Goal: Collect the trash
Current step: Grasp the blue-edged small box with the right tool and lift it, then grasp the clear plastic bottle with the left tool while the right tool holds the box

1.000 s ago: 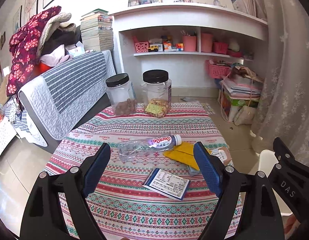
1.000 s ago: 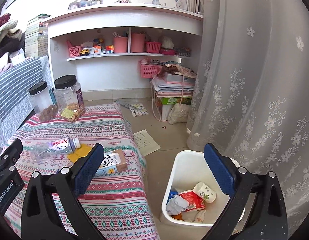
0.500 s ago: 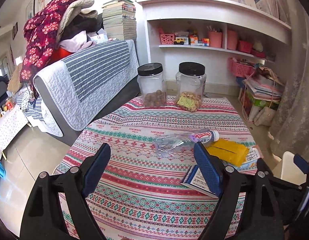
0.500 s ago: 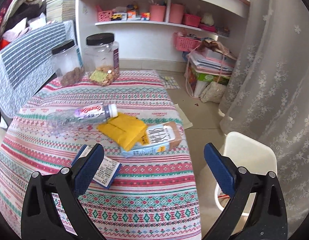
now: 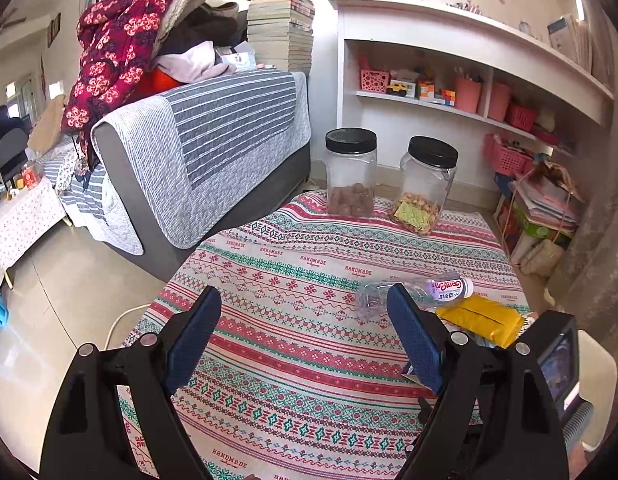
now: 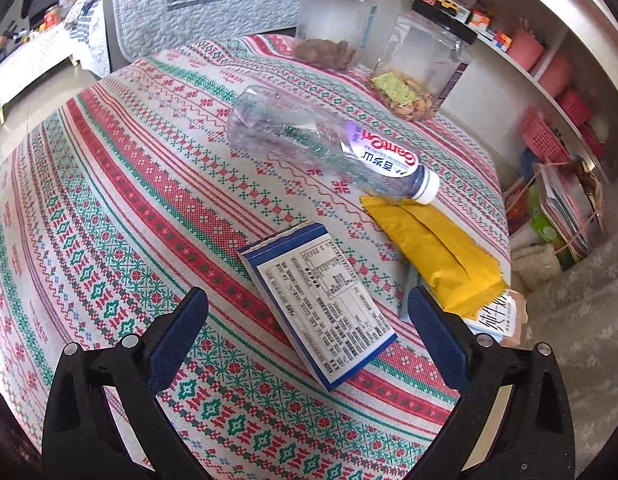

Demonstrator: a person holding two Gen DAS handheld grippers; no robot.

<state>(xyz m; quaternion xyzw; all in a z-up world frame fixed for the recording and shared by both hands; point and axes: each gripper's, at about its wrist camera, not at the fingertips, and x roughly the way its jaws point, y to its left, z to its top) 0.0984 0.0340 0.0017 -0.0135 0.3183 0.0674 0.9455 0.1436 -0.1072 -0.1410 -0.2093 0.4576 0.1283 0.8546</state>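
A flat blue and white box (image 6: 321, 304) lies on the patterned tablecloth (image 6: 121, 208) straight ahead of my open, empty right gripper (image 6: 309, 316), between its fingers. Beyond it lie an empty clear plastic bottle (image 6: 321, 144) on its side, a yellow packet (image 6: 437, 252) and a small carton (image 6: 501, 320) at the table's right edge. My left gripper (image 5: 305, 320) is open and empty above the tablecloth (image 5: 293, 280), with the bottle (image 5: 421, 290) and yellow packet (image 5: 481, 320) to its right. The right gripper's body (image 5: 549, 360) shows at the lower right.
Two black-lidded clear jars with snacks (image 5: 351, 176) (image 5: 427, 190) stand at the table's far side. A grey sofa (image 5: 213, 148) piled with clothes is left. White shelves (image 5: 469, 80) are behind. A white bin (image 5: 597, 376) edge shows at the right.
My right gripper swung left from over the white bin to low over the table, close to the blue and white box. My left gripper shifted left, away from the trash.
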